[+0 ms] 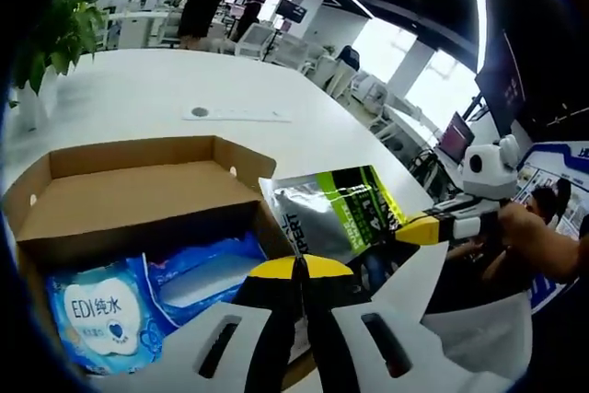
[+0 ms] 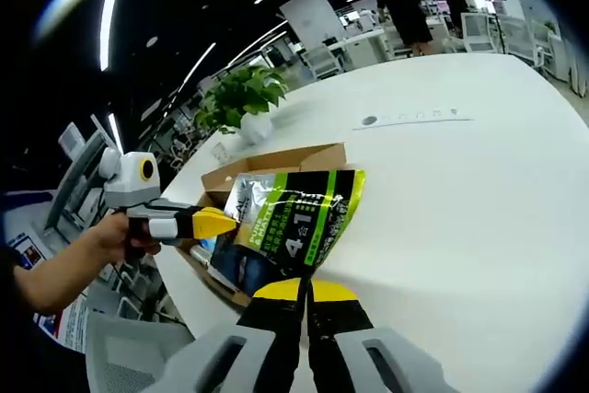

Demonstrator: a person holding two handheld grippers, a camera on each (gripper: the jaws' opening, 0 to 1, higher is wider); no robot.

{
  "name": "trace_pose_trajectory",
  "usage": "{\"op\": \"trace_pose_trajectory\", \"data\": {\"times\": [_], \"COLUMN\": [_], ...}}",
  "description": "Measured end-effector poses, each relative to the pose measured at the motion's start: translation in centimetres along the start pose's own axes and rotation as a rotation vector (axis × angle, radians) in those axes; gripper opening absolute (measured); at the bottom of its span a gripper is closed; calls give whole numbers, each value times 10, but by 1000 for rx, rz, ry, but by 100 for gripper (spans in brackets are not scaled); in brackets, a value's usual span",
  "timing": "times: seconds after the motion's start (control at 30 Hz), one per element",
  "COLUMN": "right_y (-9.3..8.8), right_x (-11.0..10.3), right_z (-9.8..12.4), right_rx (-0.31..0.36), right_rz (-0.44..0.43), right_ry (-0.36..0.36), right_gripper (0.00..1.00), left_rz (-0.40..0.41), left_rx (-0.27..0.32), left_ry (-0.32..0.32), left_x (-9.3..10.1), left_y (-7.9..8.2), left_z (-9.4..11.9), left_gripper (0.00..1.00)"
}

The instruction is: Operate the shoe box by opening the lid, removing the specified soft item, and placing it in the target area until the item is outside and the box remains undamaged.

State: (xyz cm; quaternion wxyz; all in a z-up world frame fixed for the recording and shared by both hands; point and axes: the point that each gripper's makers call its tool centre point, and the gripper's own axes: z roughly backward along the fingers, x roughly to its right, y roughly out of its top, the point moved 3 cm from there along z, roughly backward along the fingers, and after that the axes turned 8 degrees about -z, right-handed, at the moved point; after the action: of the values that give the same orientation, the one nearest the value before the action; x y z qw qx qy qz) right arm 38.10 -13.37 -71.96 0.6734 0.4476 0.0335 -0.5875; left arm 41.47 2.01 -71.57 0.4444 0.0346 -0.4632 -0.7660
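White table (image 2: 479, 181) spreads ahead of both your grippers, with the open box (image 1: 129, 195) ahead-left of your left gripper (image 1: 299, 269), lid flipped back, a blue wipes pack (image 1: 101, 315) inside. Your right gripper (image 2: 306, 290) has its jaws pinched together on the bottom edge of the pouch (image 2: 294, 218), holding it up above the box's near end. Your left gripper's jaws are closed on nothing, pouch just ahead-right of its tips.
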Motion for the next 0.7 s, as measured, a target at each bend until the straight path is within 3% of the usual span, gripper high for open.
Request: {"op": "trace_pose_trajectory", "data": {"times": [0.7], "right_y": [4], "right_x": [41], "right_z": [15], "right_rx": [1], "right_rz": [-25], "right_ry": [-78], "right_gripper": [0], "left_rz": [-65], "left_rx": [-62], "left_ry": [-22], "left_x": [22], "left_y": [9], "left_z": [-41], "left_gripper": [0]}}
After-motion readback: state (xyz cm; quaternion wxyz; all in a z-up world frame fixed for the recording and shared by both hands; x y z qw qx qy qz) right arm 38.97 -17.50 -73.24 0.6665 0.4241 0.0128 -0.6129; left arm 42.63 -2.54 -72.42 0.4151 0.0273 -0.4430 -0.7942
